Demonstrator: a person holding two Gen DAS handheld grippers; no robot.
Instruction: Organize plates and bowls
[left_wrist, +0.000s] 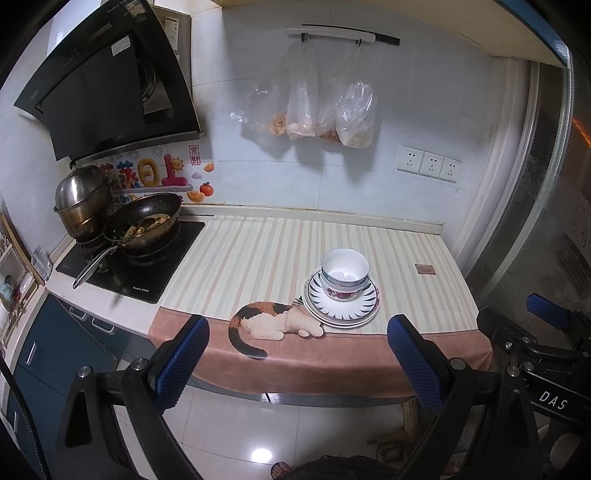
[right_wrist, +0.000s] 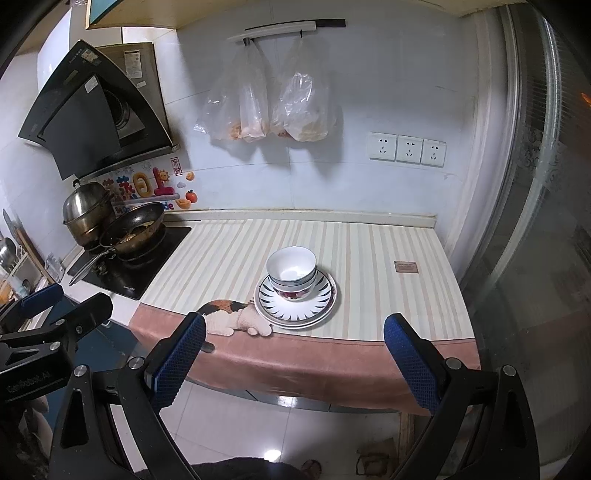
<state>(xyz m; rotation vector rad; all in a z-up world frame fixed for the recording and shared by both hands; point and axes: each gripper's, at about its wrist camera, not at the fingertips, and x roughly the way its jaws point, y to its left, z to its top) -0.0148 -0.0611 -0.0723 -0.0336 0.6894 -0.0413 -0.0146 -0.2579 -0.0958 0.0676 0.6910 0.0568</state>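
Note:
White bowls (left_wrist: 344, 273) (right_wrist: 291, 273) sit nested on a stack of plates (left_wrist: 364, 312) (right_wrist: 321, 306) with a dark ray pattern, on the striped cloth near the counter's front edge. My left gripper (left_wrist: 297, 363) hangs open in front of the counter, below and short of the stack, with nothing between its blue pads. Equally open and empty, my right gripper (right_wrist: 295, 363) is held back from the counter edge. The right gripper's body (left_wrist: 532, 343) shows at the right of the left wrist view; the left gripper's body (right_wrist: 55, 325) shows at the left of the right wrist view.
The striped cloth (left_wrist: 258, 258) has a pink border and a cat picture (left_wrist: 273, 319). A wok of food (left_wrist: 146, 221) and a steel pot (left_wrist: 83, 199) stand on the hob at left under a hood (left_wrist: 107, 92). Plastic bags (left_wrist: 321, 110) hang on the wall. A window (right_wrist: 535, 221) bounds the right.

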